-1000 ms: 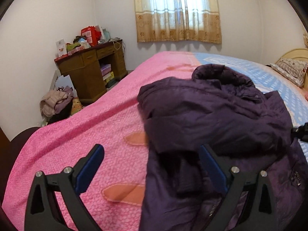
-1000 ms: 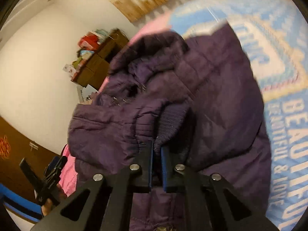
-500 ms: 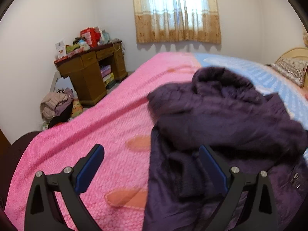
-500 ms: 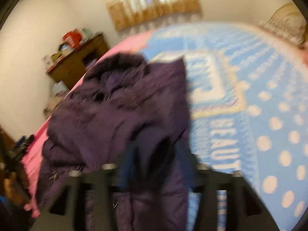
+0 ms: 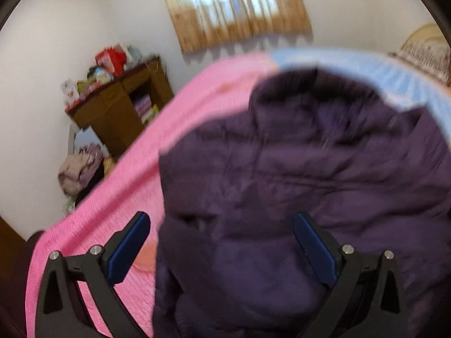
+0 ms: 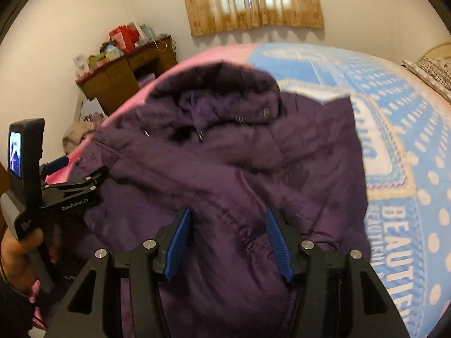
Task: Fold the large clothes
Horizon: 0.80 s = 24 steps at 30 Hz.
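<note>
A dark purple hooded puffer jacket (image 6: 214, 169) lies bunched on the bed, its hood toward the window; it also fills the left wrist view (image 5: 296, 183). My right gripper (image 6: 228, 239) is open and empty just above the jacket's near part. My left gripper (image 5: 220, 248) is open wide and empty over the jacket's left edge, where purple meets pink. The left gripper also shows in the right wrist view (image 6: 73, 177) at the jacket's left side, held by a hand.
The bed has a pink cover (image 5: 118, 197) on the left and a blue patterned cover (image 6: 394, 140) on the right. A cluttered wooden desk (image 6: 124, 79) stands by the left wall, clothes piled on the floor (image 5: 79, 169) beside it. A pillow (image 6: 434, 70) lies far right.
My right gripper has let go of the jacket cuff, opened and pulled back. The sleeve now lies on the jacket. My left gripper has moved right, over the jacket's edge.
</note>
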Each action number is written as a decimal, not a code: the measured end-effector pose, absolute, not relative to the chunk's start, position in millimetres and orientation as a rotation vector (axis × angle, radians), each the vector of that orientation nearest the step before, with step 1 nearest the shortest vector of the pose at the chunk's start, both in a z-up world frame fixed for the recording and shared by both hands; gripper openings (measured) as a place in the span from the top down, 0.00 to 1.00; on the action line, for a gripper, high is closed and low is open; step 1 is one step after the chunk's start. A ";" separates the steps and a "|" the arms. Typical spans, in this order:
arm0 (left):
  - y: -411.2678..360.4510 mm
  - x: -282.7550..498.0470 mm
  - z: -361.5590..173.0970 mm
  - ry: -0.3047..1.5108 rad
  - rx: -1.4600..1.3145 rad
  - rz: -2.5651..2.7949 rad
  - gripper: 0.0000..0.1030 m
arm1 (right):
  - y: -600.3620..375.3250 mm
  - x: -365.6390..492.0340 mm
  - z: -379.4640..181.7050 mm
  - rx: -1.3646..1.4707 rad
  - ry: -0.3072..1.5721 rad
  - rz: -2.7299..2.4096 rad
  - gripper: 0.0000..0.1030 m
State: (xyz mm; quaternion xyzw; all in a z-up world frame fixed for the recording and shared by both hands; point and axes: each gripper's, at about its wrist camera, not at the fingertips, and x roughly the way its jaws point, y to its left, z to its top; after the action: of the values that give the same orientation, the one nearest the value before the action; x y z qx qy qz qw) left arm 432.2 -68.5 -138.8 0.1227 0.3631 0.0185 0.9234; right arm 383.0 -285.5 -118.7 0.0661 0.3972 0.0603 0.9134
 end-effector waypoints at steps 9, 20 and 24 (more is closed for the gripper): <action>-49.0 437.4 -160.4 0.835 0.135 -0.021 0.00 | -288.9 390.4 -146.7 0.134 0.849 0.141 0.46; -53.8 436.5 -160.5 0.846 0.152 -0.006 0.00 | -268.3 392.3 -149.4 0.006 0.863 0.082 0.44; -54.9 436.1 -160.3 0.845 0.153 -0.005 0.00 | -262.9 394.0 -150.4 -0.032 0.867 0.063 0.44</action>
State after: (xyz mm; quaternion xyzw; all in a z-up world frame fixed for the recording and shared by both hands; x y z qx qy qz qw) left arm 436.1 -54.9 -160.3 0.0739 0.4098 -0.0022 0.9092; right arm 394.0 -262.9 -150.4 -0.0157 0.4198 0.0304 0.9070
